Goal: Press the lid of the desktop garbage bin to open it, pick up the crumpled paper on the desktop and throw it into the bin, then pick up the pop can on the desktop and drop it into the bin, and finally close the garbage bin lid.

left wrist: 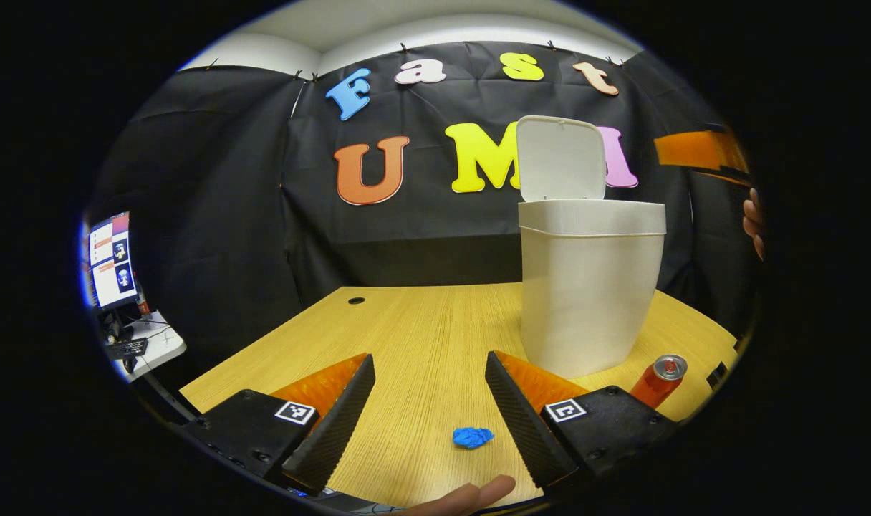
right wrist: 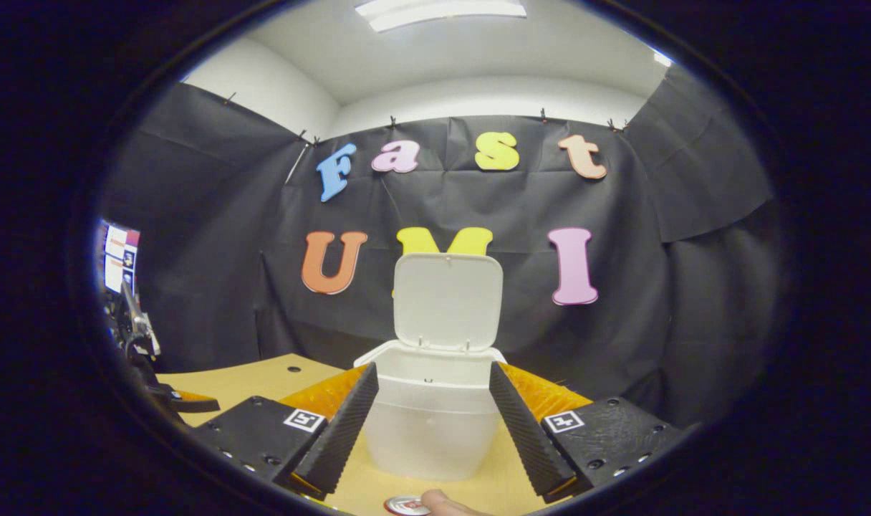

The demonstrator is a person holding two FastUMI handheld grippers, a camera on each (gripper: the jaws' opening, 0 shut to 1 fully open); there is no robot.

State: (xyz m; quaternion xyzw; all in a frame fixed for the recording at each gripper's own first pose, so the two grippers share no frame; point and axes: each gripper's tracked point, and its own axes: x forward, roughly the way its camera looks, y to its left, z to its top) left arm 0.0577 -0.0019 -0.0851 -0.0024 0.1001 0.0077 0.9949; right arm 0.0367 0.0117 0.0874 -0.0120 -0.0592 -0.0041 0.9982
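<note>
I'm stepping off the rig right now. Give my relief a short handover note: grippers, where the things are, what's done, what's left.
Left gripper: open, holding nothing, low over the desk, the crumpled paper lying between its fingers.
Right gripper: open, holding nothing, facing the bin.
Bin lid: up, so the opening step is done.
Pop can: lying on its side on the desk, right of the bin's base.
Left to do: paper into the bin, then the can, then close the lid.

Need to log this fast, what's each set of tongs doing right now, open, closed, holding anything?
Left tongs: open, empty, above the crumpled paper.
Right tongs: open, empty, facing the open bin.
</note>
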